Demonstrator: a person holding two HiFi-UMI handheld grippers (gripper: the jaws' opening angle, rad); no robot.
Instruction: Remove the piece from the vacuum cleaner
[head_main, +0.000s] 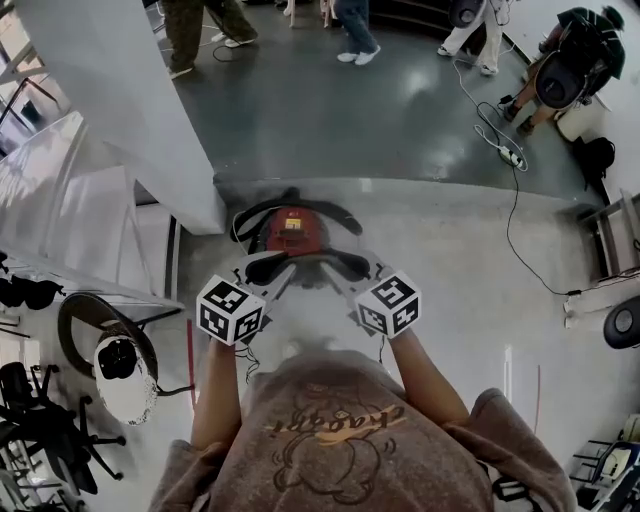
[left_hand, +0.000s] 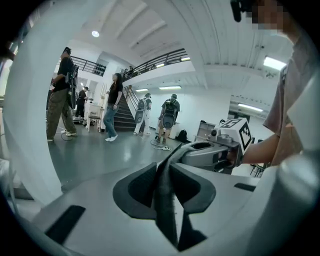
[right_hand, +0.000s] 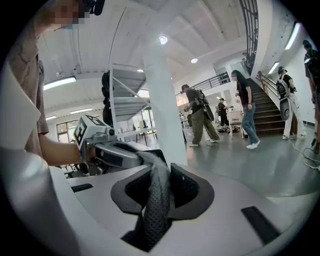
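A red vacuum cleaner (head_main: 292, 230) with a black handle stands on the floor in front of me in the head view. Just above it my two grippers face each other, and a dark mesh piece (head_main: 305, 262) stretches between them. My left gripper (head_main: 268, 270) is shut on one end of it. In the left gripper view the piece (left_hand: 172, 162) runs from between my pads (left_hand: 167, 186) over to the right gripper (left_hand: 210, 152). My right gripper (head_main: 350, 268) is shut on the other end; the grey mesh (right_hand: 156, 200) sits pinched in its jaws (right_hand: 159, 192) and leads to the left gripper (right_hand: 112, 152).
A white pillar (head_main: 130, 100) rises at the left behind the vacuum cleaner. A cable and power strip (head_main: 510, 155) lie on the floor at the far right. Black chairs (head_main: 40, 430) and a round white object (head_main: 122, 365) are at my left. Several people stand farther off, near a staircase (right_hand: 270, 112).
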